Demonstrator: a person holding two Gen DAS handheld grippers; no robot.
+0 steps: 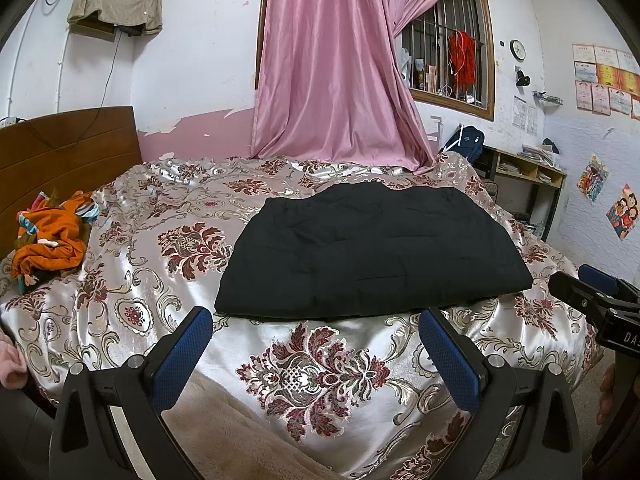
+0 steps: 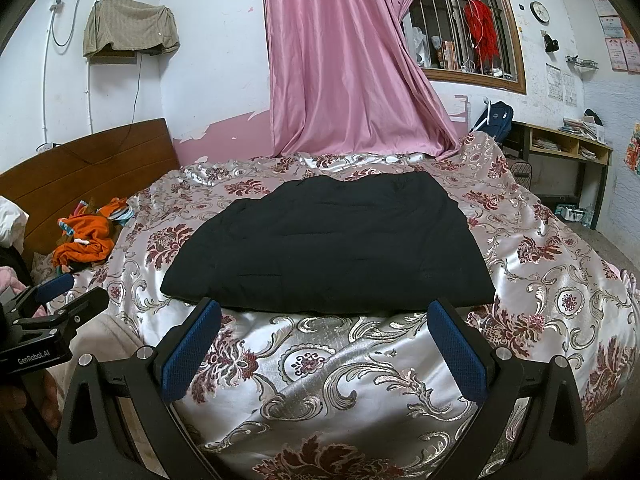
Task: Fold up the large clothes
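Right hand-held gripper [image 2: 324, 322] at near edge, blue pads [image 2: 192, 350] spread wide, nothing btwn them, hovering over the bed [image 2: 560, 300] w/ its floral satin cover. Just beyond the tips: black garment [image 2: 328, 248], folded flat into a rough rectangle, mid-bed. Left hand-held gripper [image 2: 74, 290] pokes in at left edge, fingers slightly apart, empty. Orange clothes pile [image 2: 88, 240] far left by wooden headboard [image 2: 80, 168]. Pink curtain [image 2: 348, 64] hangs at far side, barred window [image 2: 468, 28] to its right.

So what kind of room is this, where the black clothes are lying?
Most likely a bedroom in someone's home. A big bed with a flowery bedspread and a wooden headboard fills the view, a pink curtain hangs by a barred window, and the black garment lies flat on the bed.
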